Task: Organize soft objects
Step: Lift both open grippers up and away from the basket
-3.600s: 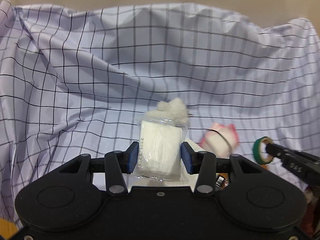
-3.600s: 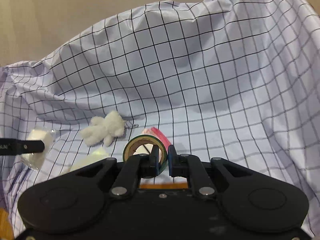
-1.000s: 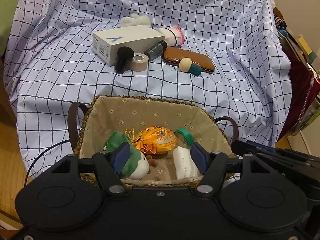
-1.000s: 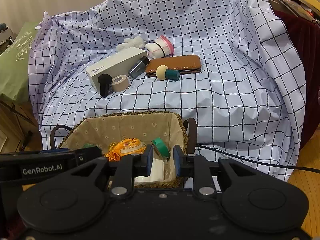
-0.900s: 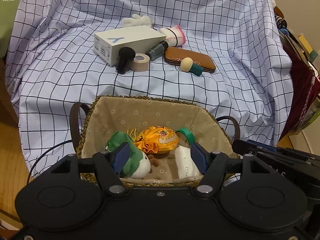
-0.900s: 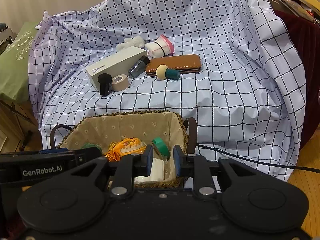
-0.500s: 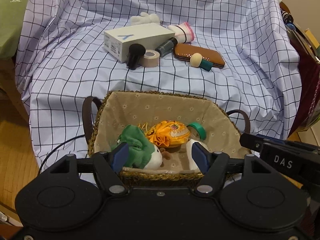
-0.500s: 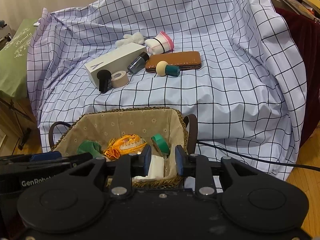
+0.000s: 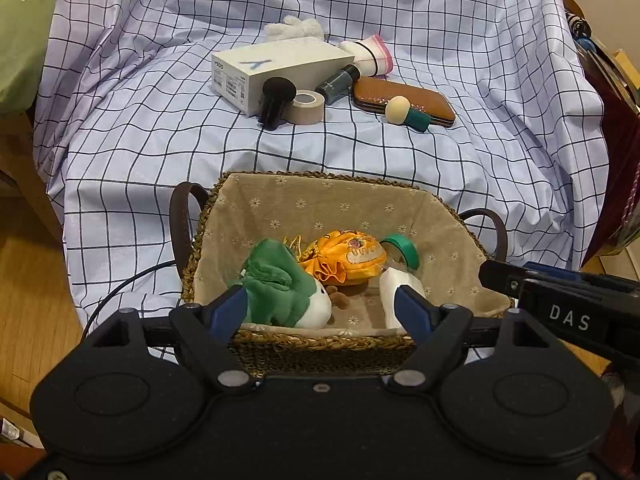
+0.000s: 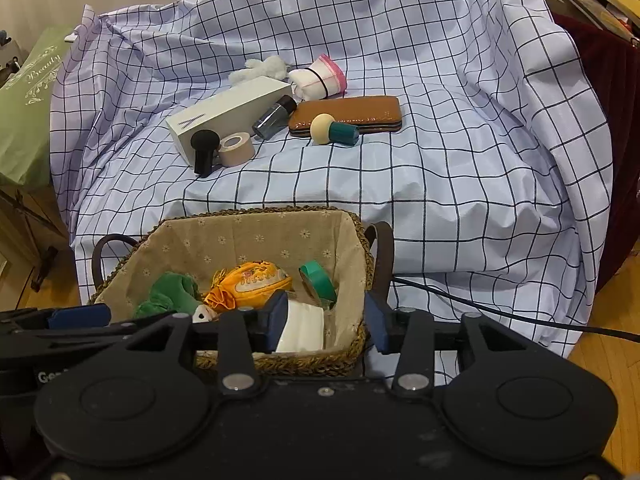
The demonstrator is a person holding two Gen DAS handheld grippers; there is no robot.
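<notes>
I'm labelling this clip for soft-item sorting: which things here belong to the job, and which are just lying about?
Job:
wicker basket
green plush
orange pouch
white packet
fluffy white toy
rolled cloth

Lying about:
white box
beige tape
brown case
small bottle

Just beyond the tongs, one basket [image 9: 440, 216] containing four items: one green plush [image 9: 280, 284], one orange pouch [image 9: 346, 256], one green tape ring [image 9: 404, 246], one white packet [image 9: 390, 286]. Farther ahead on the cloth, eight items: one box [image 9: 280, 62], two tape-and-brush pieces, five others.
</notes>
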